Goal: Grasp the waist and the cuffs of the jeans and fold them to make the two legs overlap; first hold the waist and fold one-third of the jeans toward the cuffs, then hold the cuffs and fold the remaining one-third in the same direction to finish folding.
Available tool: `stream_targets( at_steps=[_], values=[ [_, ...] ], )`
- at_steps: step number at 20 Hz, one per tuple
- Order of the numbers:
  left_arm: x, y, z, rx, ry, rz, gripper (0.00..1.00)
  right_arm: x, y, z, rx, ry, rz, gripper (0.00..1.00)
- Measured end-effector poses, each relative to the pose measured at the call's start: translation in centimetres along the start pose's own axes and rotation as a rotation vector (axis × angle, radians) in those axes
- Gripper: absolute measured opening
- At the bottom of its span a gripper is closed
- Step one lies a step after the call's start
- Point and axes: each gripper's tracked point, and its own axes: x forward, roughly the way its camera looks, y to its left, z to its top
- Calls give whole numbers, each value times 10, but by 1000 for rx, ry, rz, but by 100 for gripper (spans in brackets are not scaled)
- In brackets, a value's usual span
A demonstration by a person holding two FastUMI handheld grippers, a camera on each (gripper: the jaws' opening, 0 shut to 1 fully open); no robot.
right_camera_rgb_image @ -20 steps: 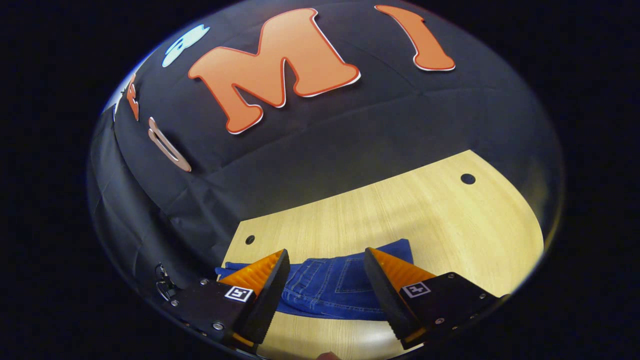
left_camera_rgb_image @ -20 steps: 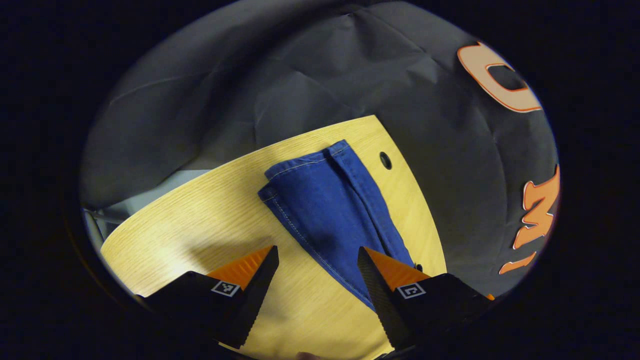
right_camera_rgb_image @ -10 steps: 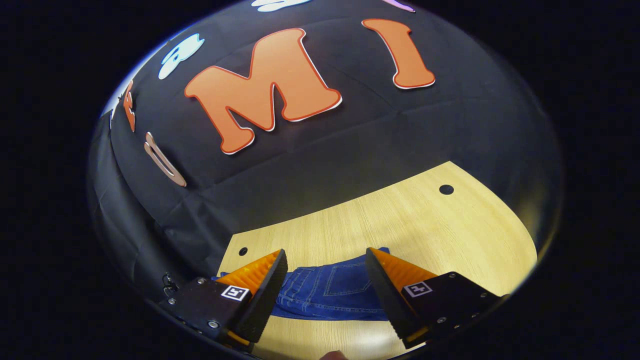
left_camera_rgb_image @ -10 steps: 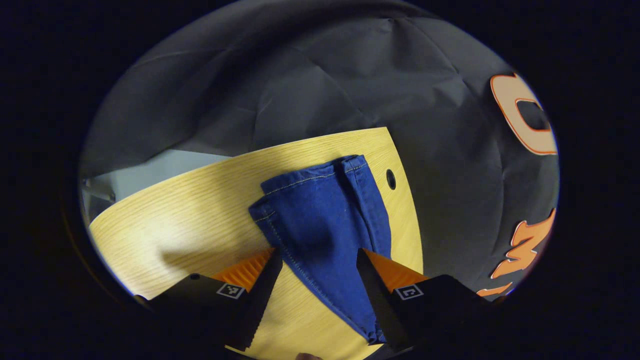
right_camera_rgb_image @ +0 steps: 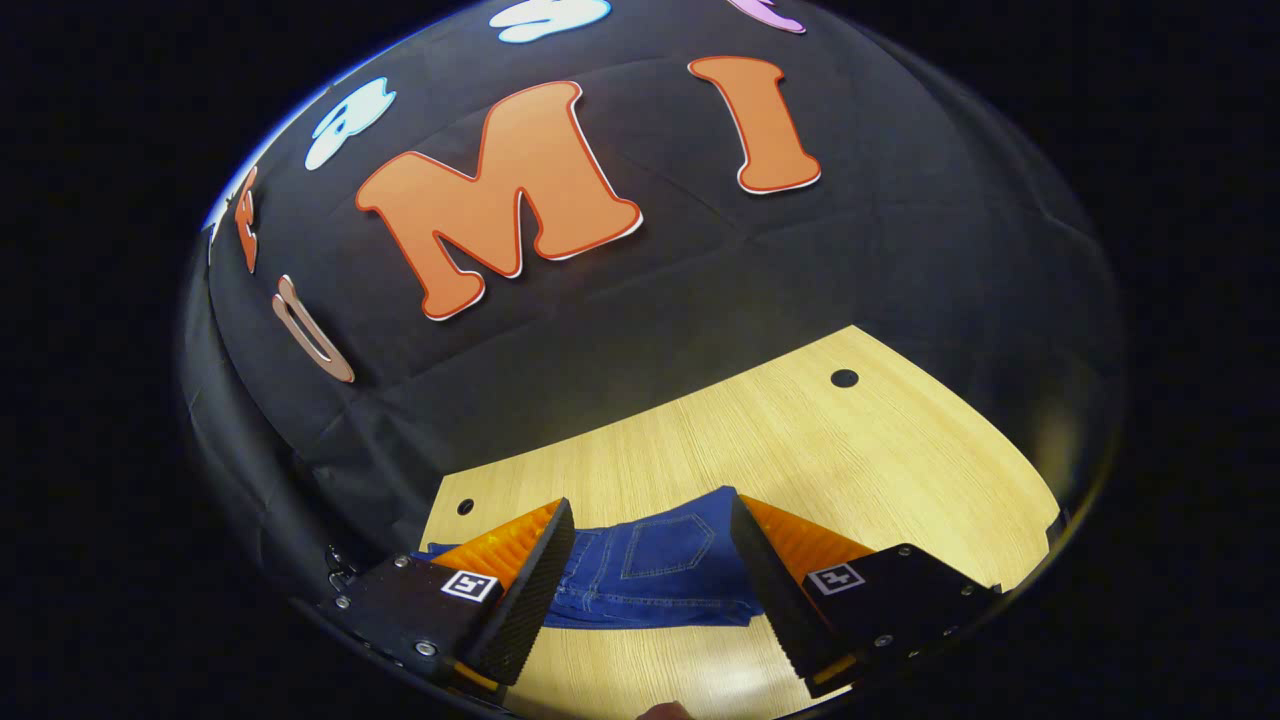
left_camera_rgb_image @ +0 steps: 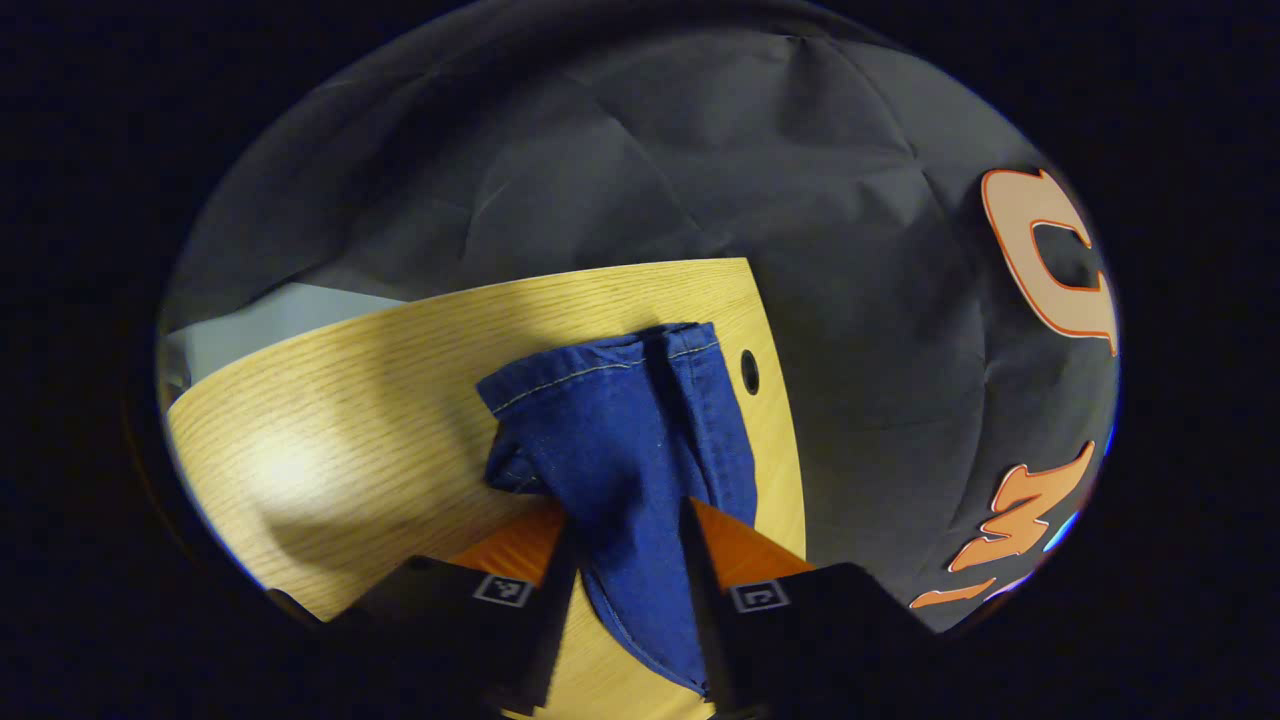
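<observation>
The blue jeans (left_camera_rgb_image: 620,430) lie on the light wooden table (left_camera_rgb_image: 350,400), legs stacked, with the stitched cuffs at the far end. In the left gripper view my left gripper (left_camera_rgb_image: 625,525) has its fingers pressed on a bunched leg section near the cuffs, and the cloth fills the gap between them. In the right gripper view the waist end of the jeans (right_camera_rgb_image: 650,565), with a back pocket facing up, lies between the fingers of my right gripper (right_camera_rgb_image: 648,505). That gripper is open, low over the table (right_camera_rgb_image: 800,440), and holds no cloth.
The table has small round holes (left_camera_rgb_image: 749,372) (right_camera_rgb_image: 844,378) (right_camera_rgb_image: 465,506) near its far edge, which runs along the black booth wall (right_camera_rgb_image: 600,330). Bare wood lies left of the jeans in the left gripper view. A pale floor strip (left_camera_rgb_image: 260,315) shows beyond the table.
My left gripper moved forward over the legs and its fingers narrowed onto the denim, which bunched up. My right gripper edged closer to the waist and stayed open.
</observation>
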Motion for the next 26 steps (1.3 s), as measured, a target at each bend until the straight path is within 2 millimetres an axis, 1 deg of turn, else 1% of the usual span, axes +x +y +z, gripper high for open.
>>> stream_targets(
  at_steps=[1, 2, 3, 4, 5, 6, 10, 12, 15, 17, 20, 21, 23, 24, 26],
  values=[
    [3, 10, 1, -18, -11, 35, 28, 0, -2, 0, 4, 1, 1, 97],
    [0, 1, 0, -44, -11, -4, 0, 0, -4, 1, 8, 1, -1, 97],
    [-4, -1, 3, -32, -28, -15, 7, 0, -3, 2, 12, 2, 7, 97],
    [-6, -1, 3, -15, -54, -19, 7, 0, -6, 4, 15, 1, 7, 97],
    [-42, -7, -1, 1, -75, -19, 6, -1, -6, 7, 16, -3, 20, 97],
    [-14, -13, -1, 9, -89, -31, 1, 1, -7, 9, 16, -3, 27, 97],
    [-48, -43, -3, 93, -149, -76, 1, 5, -10, 16, -16, -6, 63, 97],
    [-62, -68, -11, 157, -172, -103, 1, 5, -11, 20, -26, -6, 81, 97],
    [-88, -108, -30, 238, -188, -162, 1, 7, -11, 23, -21, 1, 116, 97],
    [-105, -137, -47, 298, -188, -197, 1, 7, -11, 26, -18, -1, 136, 97],
    [-127, -186, -74, 392, -180, -267, 1, 8, -15, 29, -12, 0, 155, 97],
    [-133, -205, -86, 424, -175, -286, 1, 8, -18, 32, -8, -5, 161, 97],
    [-139, -237, -108, 481, -161, -327, 1, 8, -22, 34, 2, -9, 168, 97],
    [-139, -251, -121, 510, -149, -348, 1, 8, -23, 36, 7, -12, 177, 97],
    [-134, -277, -151, 566, -115, -385, 1, 5, -32, 39, 19, -19, 181, 97]
  ],
)
